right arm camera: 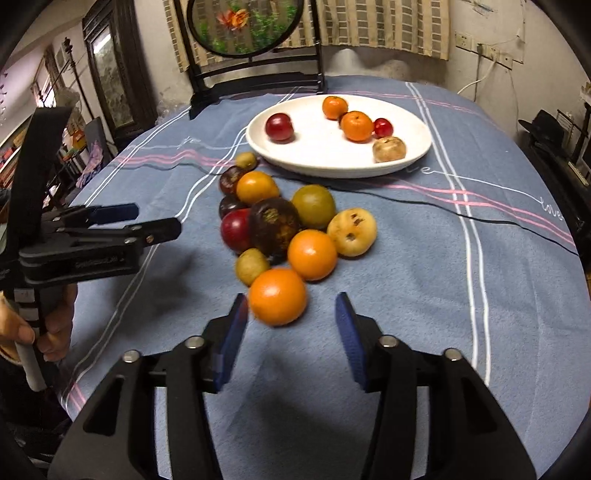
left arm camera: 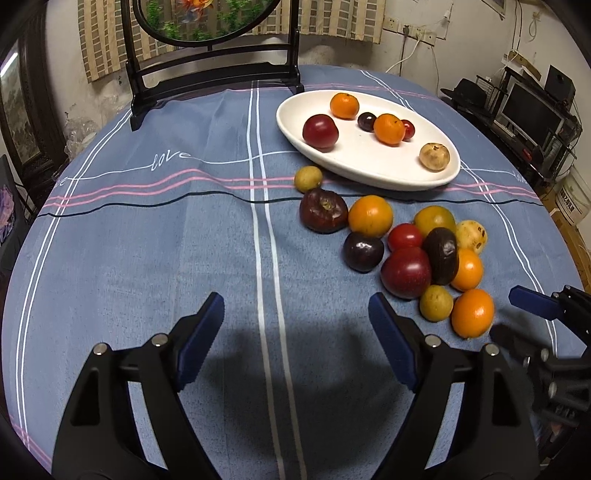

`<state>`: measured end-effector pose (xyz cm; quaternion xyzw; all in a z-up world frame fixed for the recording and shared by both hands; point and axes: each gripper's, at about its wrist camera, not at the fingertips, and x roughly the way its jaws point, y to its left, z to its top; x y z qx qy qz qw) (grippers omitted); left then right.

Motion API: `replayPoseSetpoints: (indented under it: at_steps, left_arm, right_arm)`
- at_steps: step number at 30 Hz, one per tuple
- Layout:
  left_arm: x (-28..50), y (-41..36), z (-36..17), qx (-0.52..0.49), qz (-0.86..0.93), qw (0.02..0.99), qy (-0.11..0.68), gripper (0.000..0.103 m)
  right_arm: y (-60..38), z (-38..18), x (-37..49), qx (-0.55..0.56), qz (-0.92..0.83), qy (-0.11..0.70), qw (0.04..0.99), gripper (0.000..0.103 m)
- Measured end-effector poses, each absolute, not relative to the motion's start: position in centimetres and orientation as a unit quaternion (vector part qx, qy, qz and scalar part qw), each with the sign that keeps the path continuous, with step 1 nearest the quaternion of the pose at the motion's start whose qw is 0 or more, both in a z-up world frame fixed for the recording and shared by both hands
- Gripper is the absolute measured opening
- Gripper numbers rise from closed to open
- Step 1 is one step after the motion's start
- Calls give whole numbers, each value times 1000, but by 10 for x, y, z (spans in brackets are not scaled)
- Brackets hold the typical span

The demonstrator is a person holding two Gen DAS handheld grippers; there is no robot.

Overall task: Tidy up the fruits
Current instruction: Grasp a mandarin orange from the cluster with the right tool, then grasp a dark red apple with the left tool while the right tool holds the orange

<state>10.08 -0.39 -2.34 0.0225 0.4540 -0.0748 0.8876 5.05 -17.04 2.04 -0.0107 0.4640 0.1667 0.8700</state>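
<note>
Orange fruit [right arm camera: 277, 296] at the near end of the heap [right arm camera: 284, 225], towards the counter's [right arm camera: 424, 277] near edge, could roll off if the right claw [right arm camera: 291, 332], part open and empty, clips it sideways; it sits just beyond the left pad. Left claw [left arm camera: 295, 332] hangs wide open, empty, beside the heap.

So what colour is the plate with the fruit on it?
The plate is plain white. It shows best in the right wrist view.

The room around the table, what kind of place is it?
Probably a lived-in home. A blue tablecloth covers the table, a round decorative screen stands at its far edge, and a computer monitor sits on a cluttered shelf.
</note>
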Motion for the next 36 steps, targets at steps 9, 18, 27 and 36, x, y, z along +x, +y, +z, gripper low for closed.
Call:
replayPoseSetpoints:
  at_steps: [9,18,27,36]
  left_arm:
    - [100,-12,-27,34,-82,883,461,82]
    - [102,-36,-36,60,-105,873,472,82]
    - [116,-58,-48,80,-116,862,487,78]
    - [121,-86,-46,87,-144,854,492,39]
  right_arm:
    - [-144,-1,65,-44,162,484,859,47]
    - [-178,0,61,-8,143,475,868,39]
    - [-202,2,53,12,137,468,873,39]
    - [-206,-2,55,22,147,469,871,39]
